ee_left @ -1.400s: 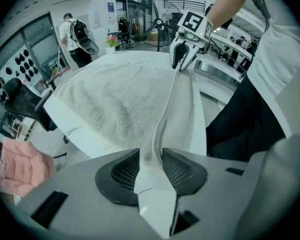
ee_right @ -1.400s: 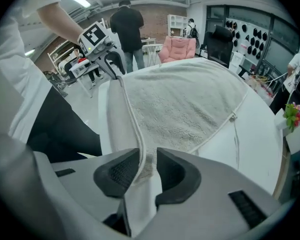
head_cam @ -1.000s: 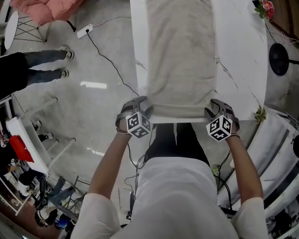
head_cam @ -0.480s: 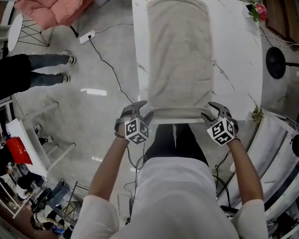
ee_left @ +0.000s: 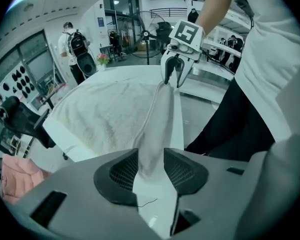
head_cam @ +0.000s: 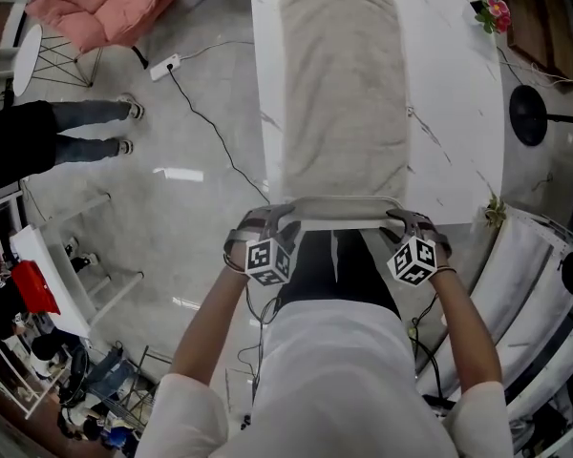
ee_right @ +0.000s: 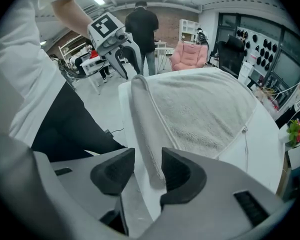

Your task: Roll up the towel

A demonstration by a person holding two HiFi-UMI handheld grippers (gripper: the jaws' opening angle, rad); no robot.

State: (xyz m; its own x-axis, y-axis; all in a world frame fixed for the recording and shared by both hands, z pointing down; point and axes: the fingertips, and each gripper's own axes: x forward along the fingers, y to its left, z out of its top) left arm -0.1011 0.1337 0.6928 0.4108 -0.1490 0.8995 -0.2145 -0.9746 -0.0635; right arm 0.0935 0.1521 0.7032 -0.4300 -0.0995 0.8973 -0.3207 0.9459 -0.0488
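Left tongs point(head_cam: 285, 218) and right tongs point(head_cam: 399, 219), just closing, pinch the beige terry towel's point(head_cam: 344, 84) near hem; pink flowers point(head_cam: 490, 12) by the white marble desk's point(head_cam: 454, 113) far corner.

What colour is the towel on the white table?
The terry towel is beige; head view shows it best.

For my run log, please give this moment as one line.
left gripper: jaws just closing on towel near corner | right gripper: same, other near corner | near edge lifted | rest flat on table
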